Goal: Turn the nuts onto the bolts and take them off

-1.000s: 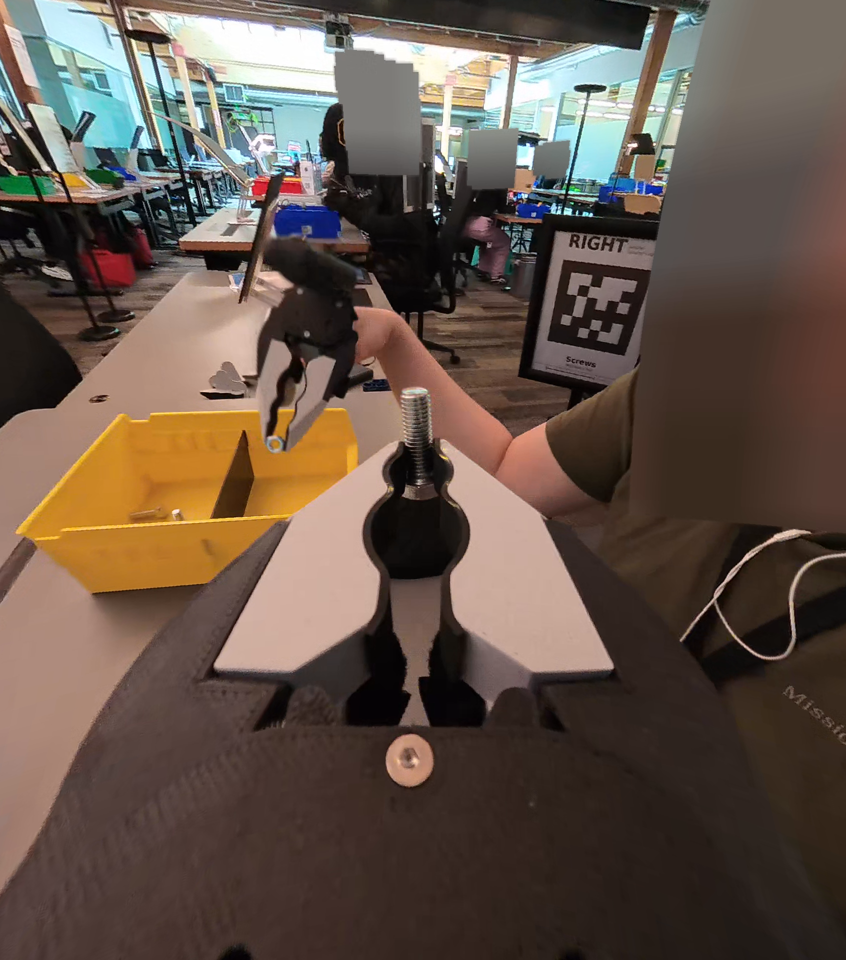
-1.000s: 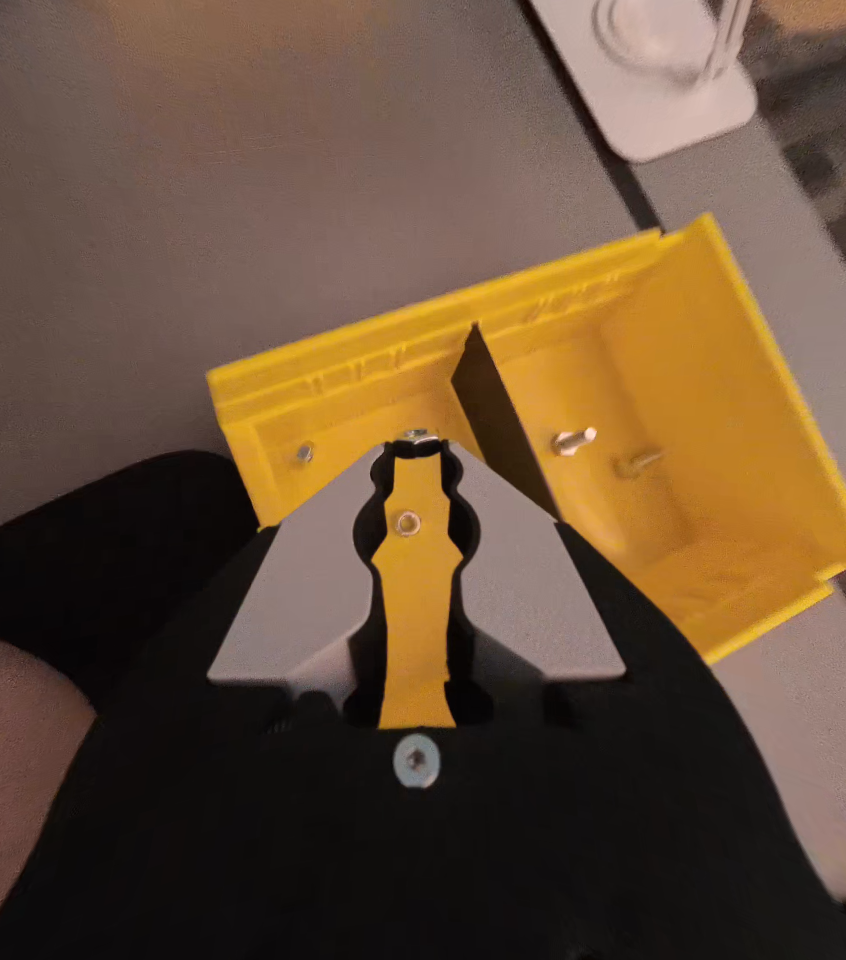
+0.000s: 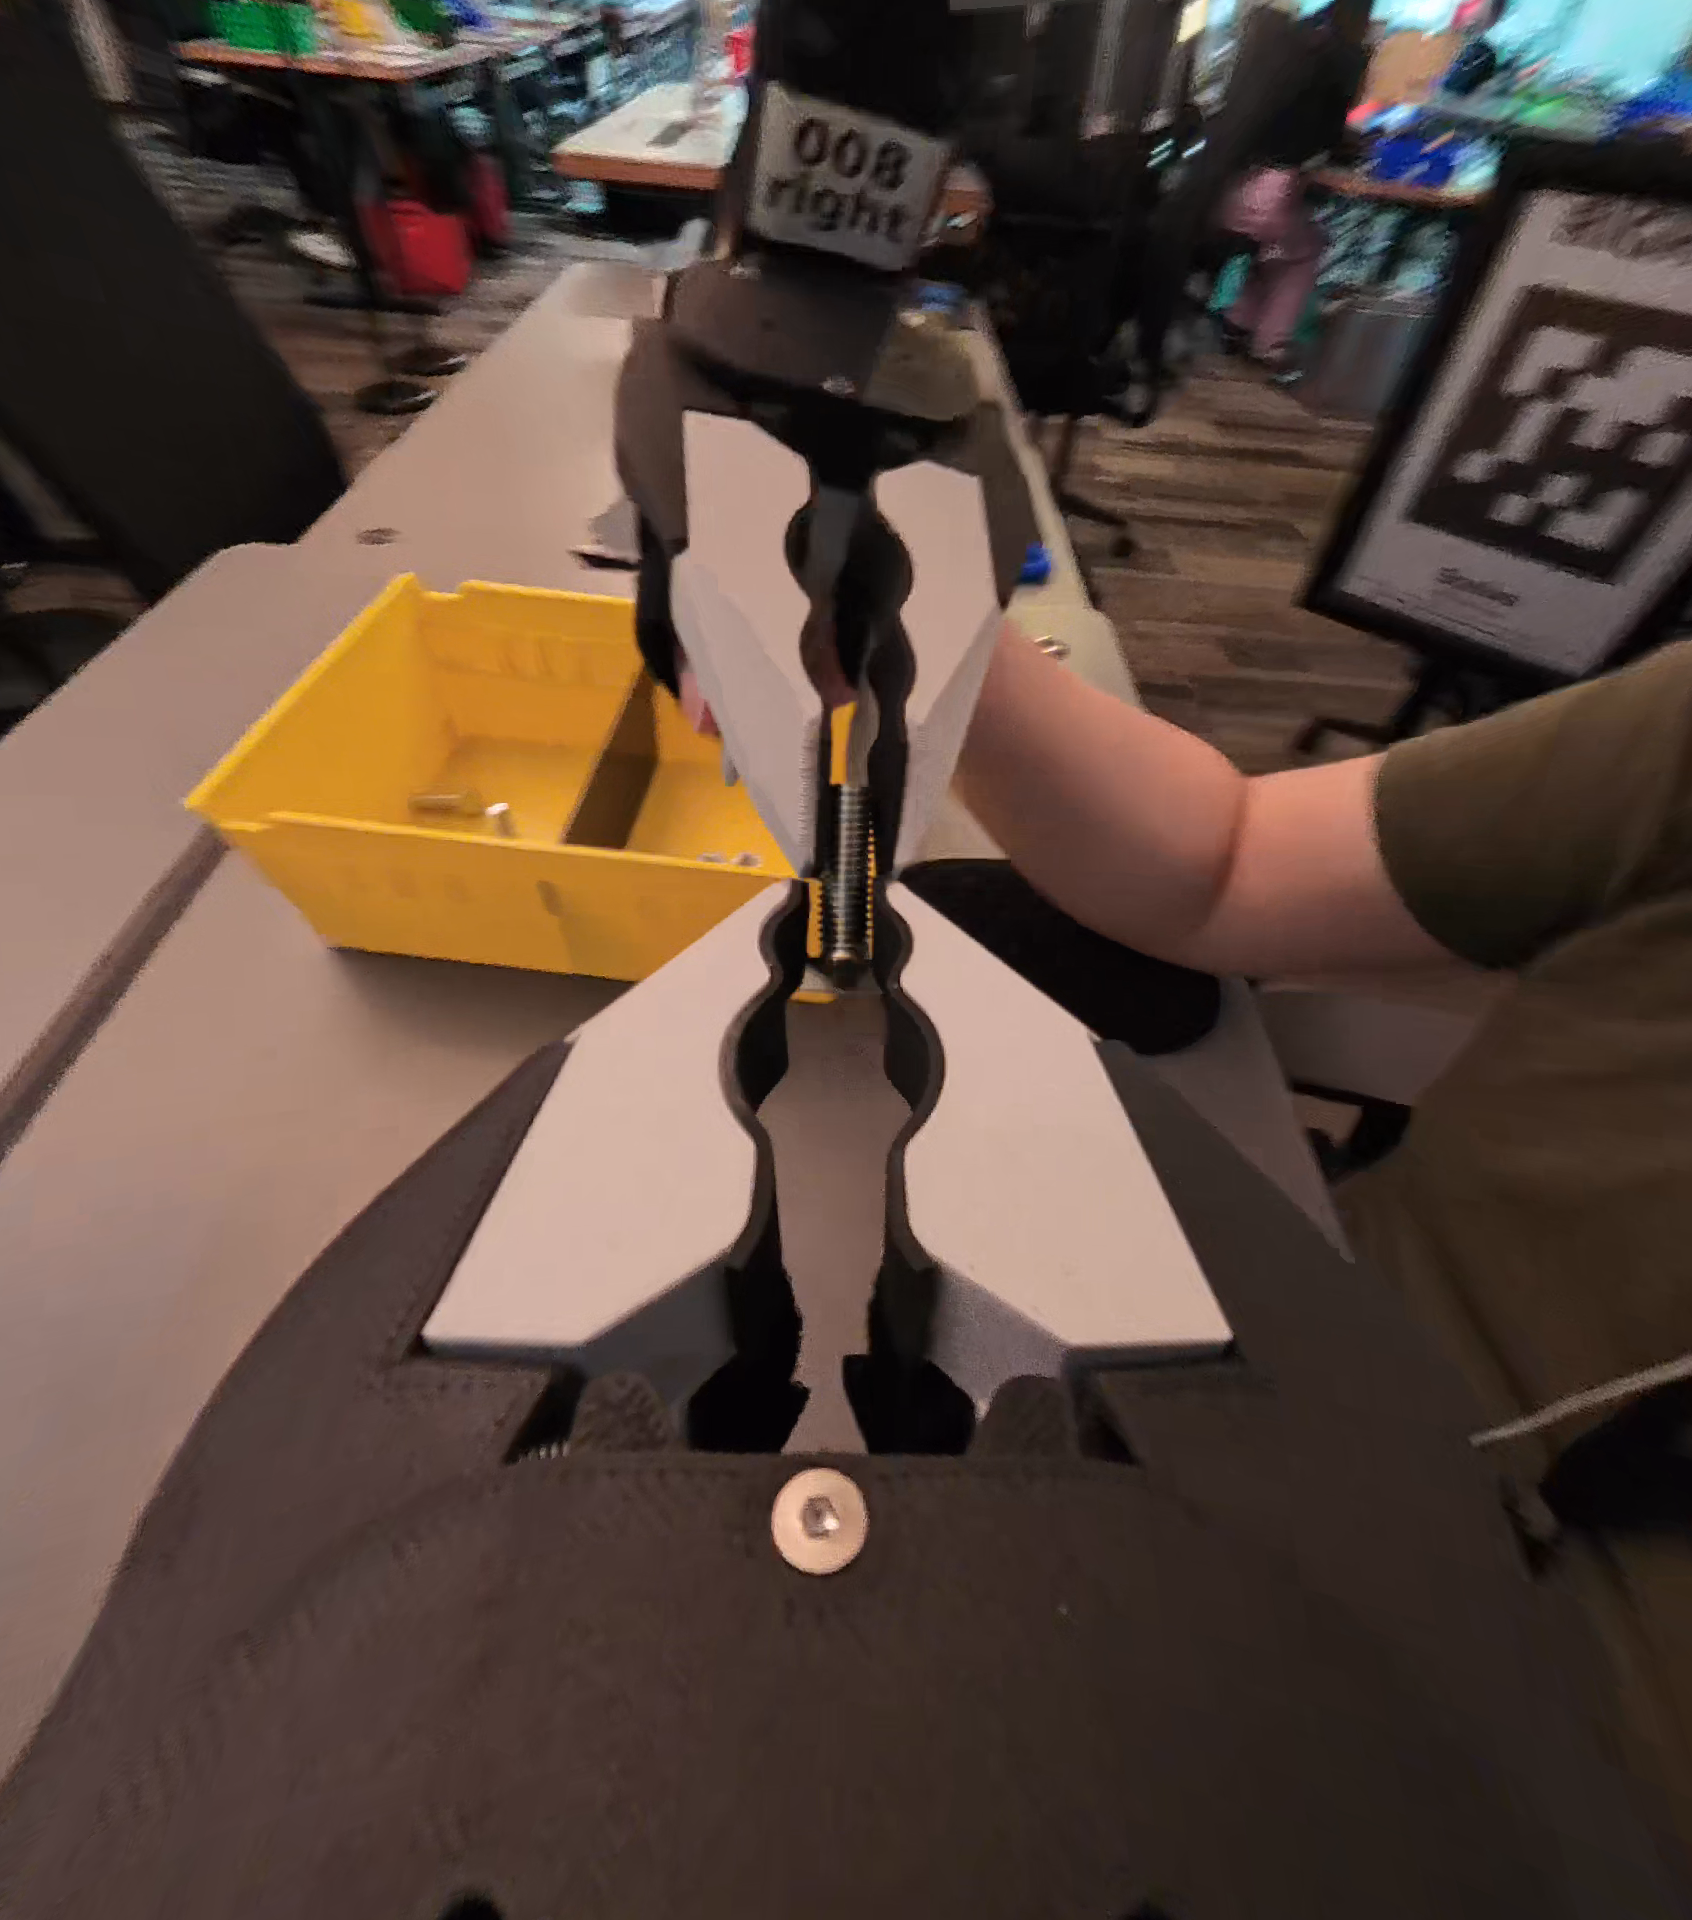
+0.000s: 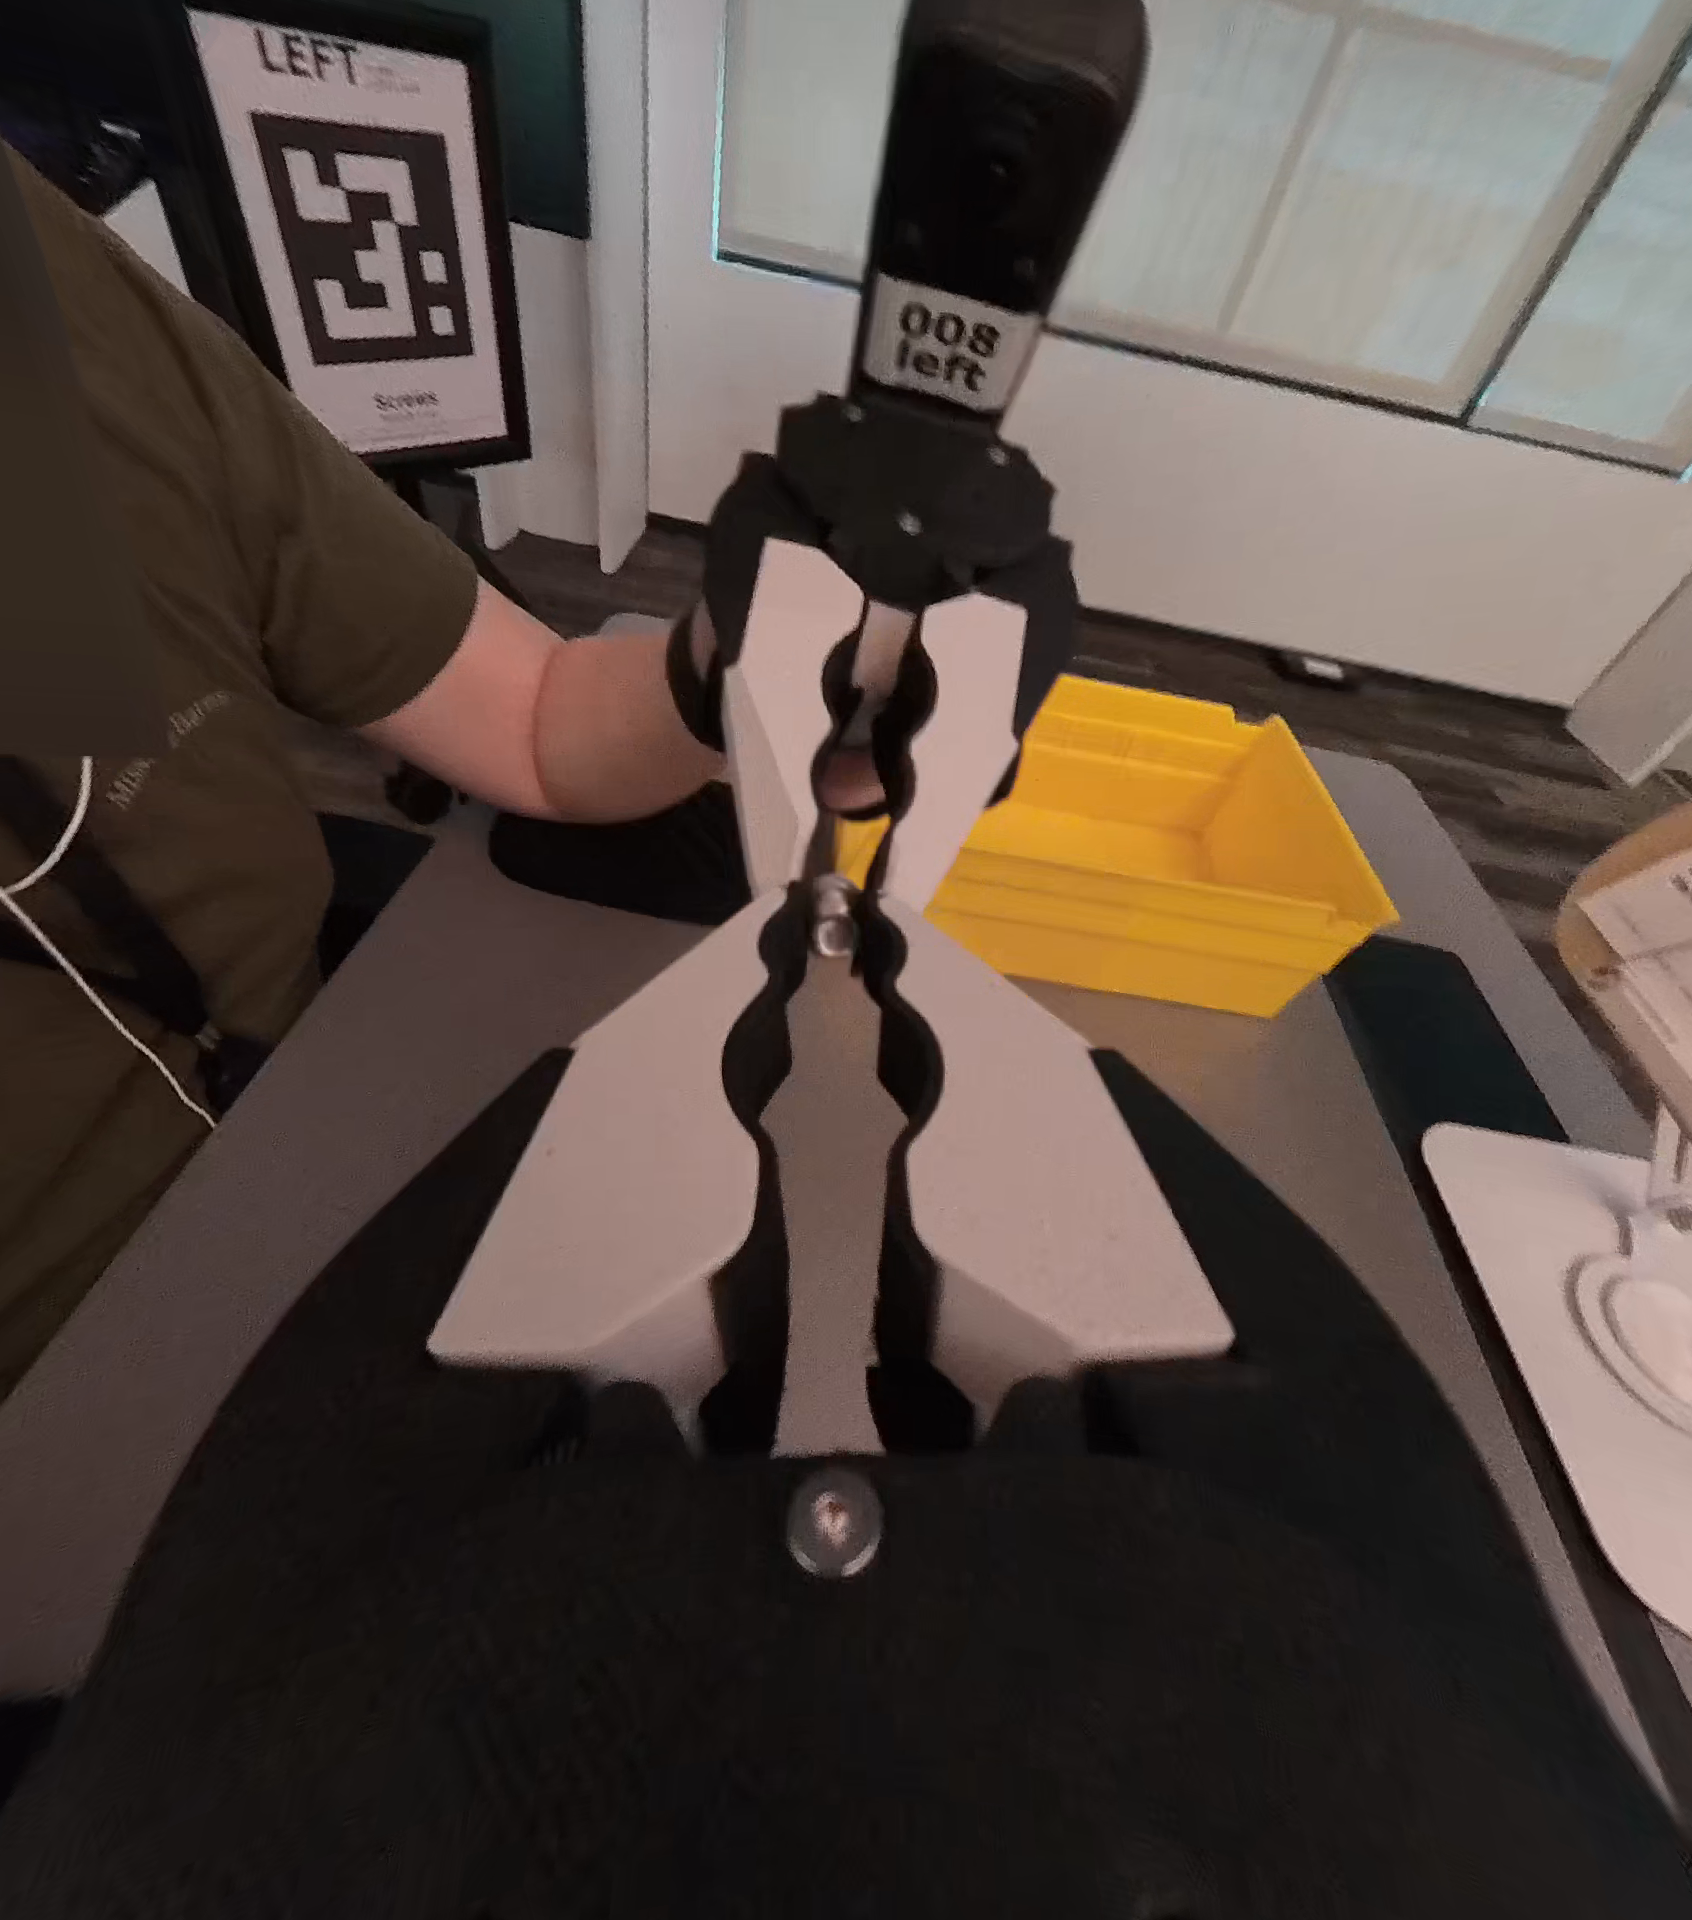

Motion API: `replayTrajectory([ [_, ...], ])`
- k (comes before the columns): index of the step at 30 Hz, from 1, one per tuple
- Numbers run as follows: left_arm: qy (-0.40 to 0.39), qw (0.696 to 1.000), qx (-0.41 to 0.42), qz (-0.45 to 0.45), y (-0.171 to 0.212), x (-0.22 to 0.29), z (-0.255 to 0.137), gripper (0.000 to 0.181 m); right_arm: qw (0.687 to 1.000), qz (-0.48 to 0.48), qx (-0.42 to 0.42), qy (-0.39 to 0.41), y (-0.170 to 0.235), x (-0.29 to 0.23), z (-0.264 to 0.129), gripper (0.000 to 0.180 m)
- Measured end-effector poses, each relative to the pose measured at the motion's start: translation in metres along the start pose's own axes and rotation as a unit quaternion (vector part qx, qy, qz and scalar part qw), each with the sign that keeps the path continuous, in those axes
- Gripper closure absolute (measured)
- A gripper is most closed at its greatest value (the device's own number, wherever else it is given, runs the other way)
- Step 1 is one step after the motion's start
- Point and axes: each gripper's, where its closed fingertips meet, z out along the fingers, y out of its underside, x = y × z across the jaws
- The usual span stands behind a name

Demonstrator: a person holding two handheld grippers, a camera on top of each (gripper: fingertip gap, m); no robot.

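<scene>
**Meeting tip to tip above the yellow bin**

Facing each other nose to nose over the grey surface (image 3: 198,1091), with the left gripper (image 3: 847,935) and right gripper (image 4: 834,925) almost touching at the tips. Clenched on the head end of a threaded bolt (image 3: 850,862) on the left side, shank pointing away toward the opposite tool. Closed down on a small silver nut (image 4: 831,925) on the right side, pinched between the very tips of the fingers (image 4: 935,997). Lined up nut against bolt end, though impossible to tell whether any thread has caught. Sitting just behind the meeting point, a yellow divided bin (image 3: 385,748) on the surface, with two loose bolts (image 3: 463,805) in its left compartment as the left wrist view sees it, and a small bit of hardware (image 3: 733,858), too blurred to name, in the other. Standing off the surface on either side, framed marker boards (image 4: 369,239). Lying at the right edge, a white stand base (image 4: 1631,1382).
</scene>
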Motion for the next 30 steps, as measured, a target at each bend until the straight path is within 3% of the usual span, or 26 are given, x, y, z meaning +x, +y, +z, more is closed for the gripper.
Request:
replayTrajectory([
  [1, -0.019, 1.0, -0.01, 0.007, 0.002, -0.004, 0.003, 0.169, 1.0, 0.012, -0.016, 0.007, 0.008, 0.005, -0.004, 0.172],
  [2, -0.016, 1.0, -0.015, 0.017, 0.003, -0.002, 0.005, 0.147, 0.999, 0.026, -0.032, 0.011, 0.017, 0.008, -0.007, 0.172],
  [3, -0.01, 1.0, -0.016, 0.023, 0.005, 0.002, 0.007, 0.136, 0.999, 0.041, -0.034, 0.002, 0.021, 0.008, -0.009, 0.172],
  [6, 0.006, 0.999, -0.026, 0.025, 0.013, 0.006, 0.015, 0.145, 0.996, 0.059, -0.02, -0.057, 0.019, -0.008, -0.003, 0.172],
  [8, 0.011, 0.999, -0.029, 0.022, 0.015, 0.005, 0.017, 0.145, 0.996, 0.046, -0.047, -0.055, 0.026, -0.01, 0.0, 0.172],
  [12, -0.021, 1.0, 0.007, 0.005, 0.0, -0.01, 0.001, 0.125, 0.995, 0.045, -0.085, 0.003, 0.038, 0.005, -0.025, 0.172],
  [14, -0.034, 0.999, 0.025, 0.0, -0.008, -0.017, -0.012, 0.124, 0.99, 0.066, -0.079, 0.1, 0.043, 0.036, -0.059, 0.172],
  [17, -0.046, 0.998, 0.052, 0.005, -0.019, -0.022, -0.031, 0.121, 0.931, 0.151, -0.11, 0.313, 0.085, 0.101, -0.138, 0.172],
  [19, -0.053, 0.996, 0.069, 0.013, -0.024, -0.024, -0.041, 0.119, 0.88, 0.216, -0.145, 0.397, 0.129, 0.123, -0.181, 0.172],
  [21, -0.056, 0.995, 0.078, 0.024, -0.027, -0.025, -0.046, 0.116, 0.84, 0.282, -0.175, 0.429, 0.172, 0.131, -0.202, 0.172],
  [24, -0.061, 0.994, 0.082, 0.031, -0.028, -0.027, -0.049, 0.117, 0.807, 0.348, -0.203, 0.432, 0.217, 0.135, -0.206, 0.172],
  [28, -0.058, 0.994, 0.083, 0.028, -0.029, -0.025, -0.049, 0.116, 0.786, 0.391, -0.195, 0.437, 0.24, 0.145, -0.197, 0.171],
  [30, -0.049, 0.994, 0.089, 0.03, -0.032, -0.02, -0.049, 0.115, 0.788, 0.388, -0.183, 0.441, 0.236, 0.151, -0.193, 0.154],
])
